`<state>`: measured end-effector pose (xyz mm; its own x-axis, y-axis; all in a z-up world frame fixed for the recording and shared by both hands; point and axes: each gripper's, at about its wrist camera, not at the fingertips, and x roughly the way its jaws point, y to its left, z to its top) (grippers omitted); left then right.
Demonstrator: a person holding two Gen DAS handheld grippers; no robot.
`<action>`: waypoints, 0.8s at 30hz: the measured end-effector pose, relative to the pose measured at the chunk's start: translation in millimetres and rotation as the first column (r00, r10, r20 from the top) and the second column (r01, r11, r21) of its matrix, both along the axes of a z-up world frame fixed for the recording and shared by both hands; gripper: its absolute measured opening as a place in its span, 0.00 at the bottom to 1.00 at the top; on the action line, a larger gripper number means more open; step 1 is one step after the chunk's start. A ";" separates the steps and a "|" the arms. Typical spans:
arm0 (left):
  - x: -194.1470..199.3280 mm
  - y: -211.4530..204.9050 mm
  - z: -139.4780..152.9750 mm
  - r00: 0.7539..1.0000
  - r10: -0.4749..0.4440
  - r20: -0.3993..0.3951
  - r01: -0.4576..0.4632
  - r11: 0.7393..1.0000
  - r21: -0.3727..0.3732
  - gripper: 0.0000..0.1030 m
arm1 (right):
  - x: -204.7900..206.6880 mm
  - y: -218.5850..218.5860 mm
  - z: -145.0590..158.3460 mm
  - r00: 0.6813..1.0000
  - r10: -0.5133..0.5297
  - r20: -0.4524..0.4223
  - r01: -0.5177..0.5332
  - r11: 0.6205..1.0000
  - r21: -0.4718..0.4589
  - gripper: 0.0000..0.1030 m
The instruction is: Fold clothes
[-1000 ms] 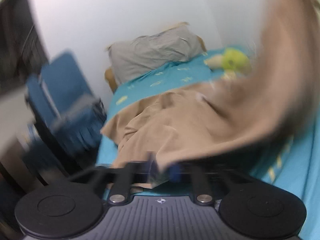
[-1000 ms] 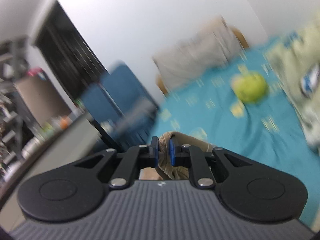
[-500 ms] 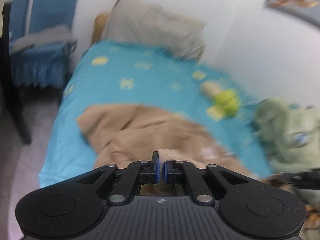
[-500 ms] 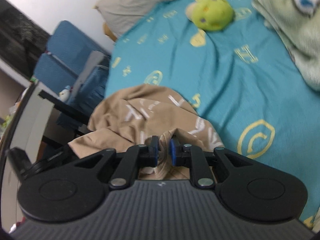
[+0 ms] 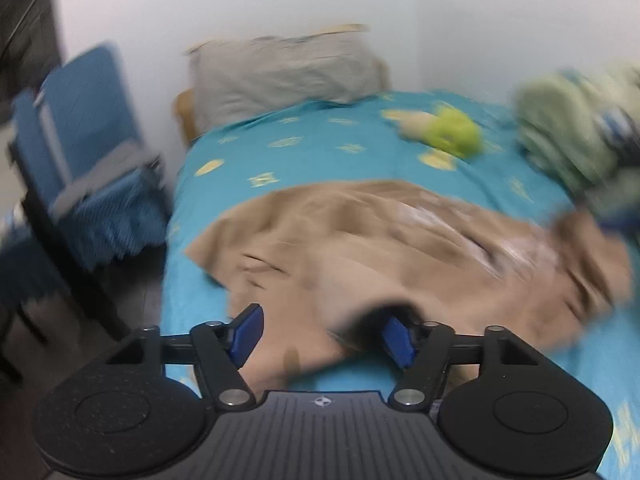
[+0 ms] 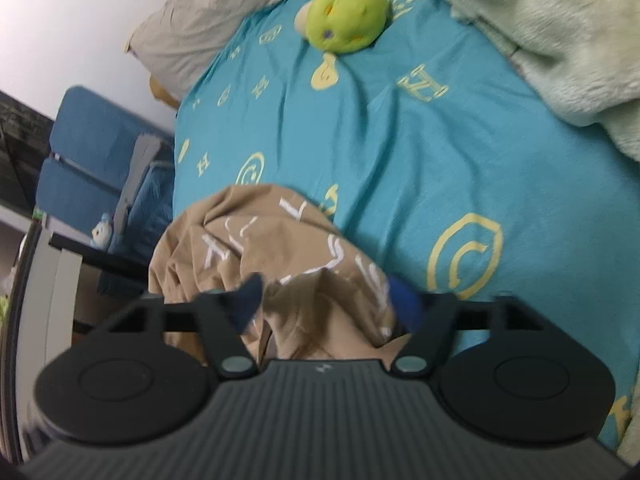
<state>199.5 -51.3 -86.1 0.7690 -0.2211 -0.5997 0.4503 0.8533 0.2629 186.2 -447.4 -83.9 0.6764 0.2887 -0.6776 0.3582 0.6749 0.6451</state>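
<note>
A tan garment [image 5: 400, 256] with white lettering lies spread and rumpled across the near part of the teal bed sheet [image 5: 320, 152]. In the left wrist view, my left gripper [image 5: 324, 338] stands open just above its near edge, blue pads wide apart, cloth lying between them but not pinched. The right wrist view shows the same tan garment [image 6: 276, 264] bunched in front of my right gripper [image 6: 326, 304], which is open too, with loose folds between its blue pads. Both views are blurred by motion.
A grey pillow [image 5: 280, 72] sits at the head of the bed. A green plush toy [image 6: 344, 14] lies on the sheet beyond the garment. A pale green fleece blanket [image 6: 560, 32] is heaped at the right. A blue chair [image 5: 88, 152] stands left of the bed.
Both grippers were shut on the tan garment half a second ago; both have now opened and let it go. The garment has dropped onto the bed and lies more spread out.
</note>
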 end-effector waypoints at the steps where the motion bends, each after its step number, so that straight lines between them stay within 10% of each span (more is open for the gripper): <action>1: -12.5 -8.6 -4.2 1.000 0.002 0.020 -0.003 0.999 0.039 0.66 | -1.1 0.3 1.1 1.000 0.006 0.004 -0.006 1.000 -0.005 0.74; 12: -52.8 2.1 20.0 0.949 0.237 0.208 -0.226 0.971 -0.077 0.77 | -17.2 3.4 14.8 0.998 0.029 0.064 -0.027 0.999 -0.040 0.74; 16: -56.6 2.6 30.6 0.974 0.149 0.171 -0.117 0.976 -0.185 0.77 | -17.4 3.8 16.9 0.997 0.029 0.074 -0.026 0.999 -0.038 0.74; 24: -44.2 -84.7 -20.6 0.992 -0.084 0.094 0.085 0.996 0.001 0.75 | -13.9 14.4 20.4 0.993 0.074 0.087 -0.064 0.993 -0.104 0.74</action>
